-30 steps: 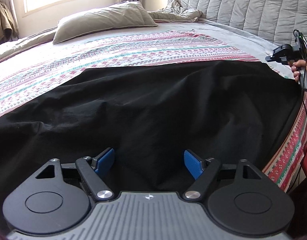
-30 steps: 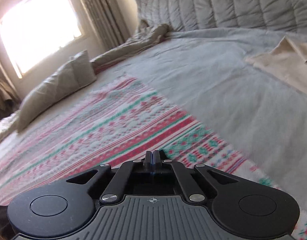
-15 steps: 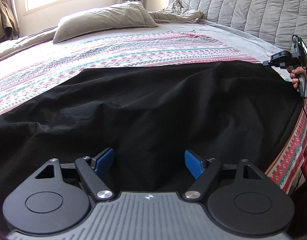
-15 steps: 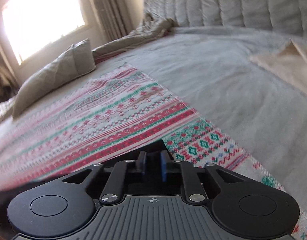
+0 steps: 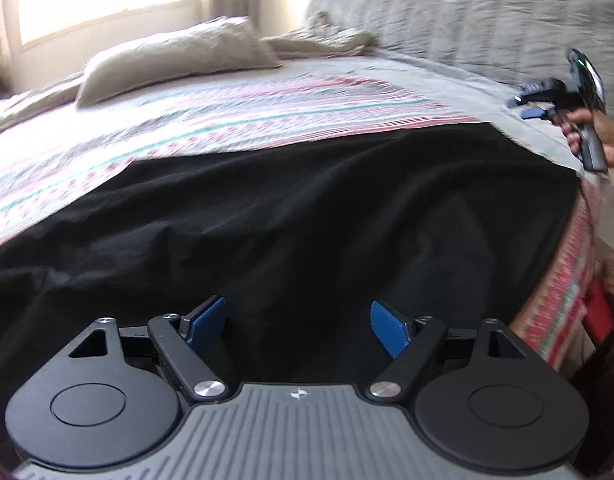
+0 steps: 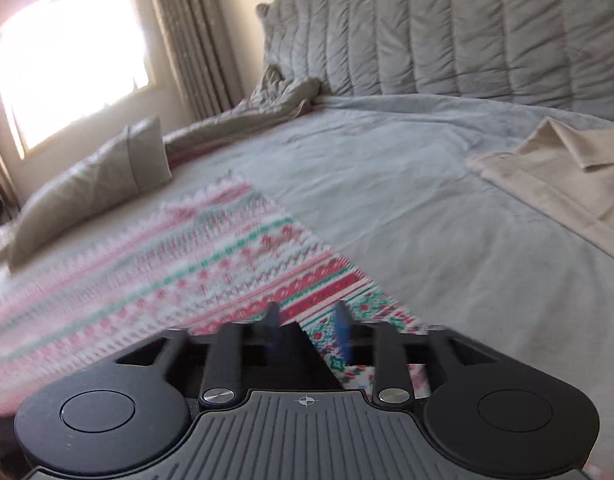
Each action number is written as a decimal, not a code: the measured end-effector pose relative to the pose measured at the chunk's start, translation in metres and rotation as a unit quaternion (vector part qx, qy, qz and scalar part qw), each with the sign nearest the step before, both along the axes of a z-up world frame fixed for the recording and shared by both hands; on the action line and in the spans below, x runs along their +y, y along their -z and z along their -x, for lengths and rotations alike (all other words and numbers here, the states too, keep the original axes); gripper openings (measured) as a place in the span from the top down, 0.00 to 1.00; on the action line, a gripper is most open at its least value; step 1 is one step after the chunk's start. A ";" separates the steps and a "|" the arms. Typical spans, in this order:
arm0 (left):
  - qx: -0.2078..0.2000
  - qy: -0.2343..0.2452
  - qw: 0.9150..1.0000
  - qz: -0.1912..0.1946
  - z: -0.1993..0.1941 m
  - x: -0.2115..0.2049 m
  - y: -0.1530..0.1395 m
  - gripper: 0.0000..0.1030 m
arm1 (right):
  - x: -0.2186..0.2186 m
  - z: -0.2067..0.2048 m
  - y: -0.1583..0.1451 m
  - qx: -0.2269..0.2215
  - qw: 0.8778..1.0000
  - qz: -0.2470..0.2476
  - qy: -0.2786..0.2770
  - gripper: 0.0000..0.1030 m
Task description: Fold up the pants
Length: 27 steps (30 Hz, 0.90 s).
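Note:
The black pants (image 5: 307, 220) lie spread flat across the near side of the bed on a patterned blanket (image 5: 211, 128). My left gripper (image 5: 298, 322) is open and empty, with its blue fingers just above the near edge of the pants. My right gripper (image 6: 307, 326) is open and empty, lifted above the blanket (image 6: 211, 264) near the far right corner of the pants. It also shows in the left wrist view (image 5: 535, 110), held in a hand past that corner. A black corner of the pants (image 6: 295, 344) shows between its fingers.
A grey pillow (image 5: 175, 56) lies at the far side under the window. A quilted grey headboard (image 6: 447, 32) stands behind the bed. A folded beige cloth (image 6: 559, 176) lies on the grey sheet at the right. The bed edge (image 5: 567, 300) drops away at right.
My right gripper opened, let go of the pants corner and lifted away from it. My left gripper stayed open over the near edge, and its view tilted a little.

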<state>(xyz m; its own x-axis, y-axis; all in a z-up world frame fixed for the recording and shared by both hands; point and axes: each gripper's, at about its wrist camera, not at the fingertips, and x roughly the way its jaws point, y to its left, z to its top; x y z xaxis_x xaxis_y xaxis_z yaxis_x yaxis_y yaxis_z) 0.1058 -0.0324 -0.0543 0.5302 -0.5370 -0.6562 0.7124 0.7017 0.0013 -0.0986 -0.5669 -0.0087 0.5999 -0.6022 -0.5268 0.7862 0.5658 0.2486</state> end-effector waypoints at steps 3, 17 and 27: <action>-0.005 0.048 0.999 0.009 0.011 -0.001 -0.002 0.22 | 0.012 0.025 -0.017 0.015 1.000 -0.022 -0.009 0.55; -0.003 0.136 0.991 -0.004 0.038 -0.004 0.001 0.65 | 0.065 0.124 0.014 -0.012 0.982 -0.190 -0.010 0.61; -0.014 0.147 0.989 -0.020 0.041 -0.004 0.001 0.68 | 0.070 0.123 0.027 -0.010 0.982 -0.187 0.015 0.65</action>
<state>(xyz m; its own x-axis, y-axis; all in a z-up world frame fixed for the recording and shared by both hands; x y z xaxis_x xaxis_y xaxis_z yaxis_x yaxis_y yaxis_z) 0.0651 -0.0359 -0.0558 0.3737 -0.6441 -0.6674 0.8849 0.4632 0.0486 -0.2215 -0.4968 -0.0355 0.5970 -0.3866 -0.7029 0.7942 0.4084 0.4499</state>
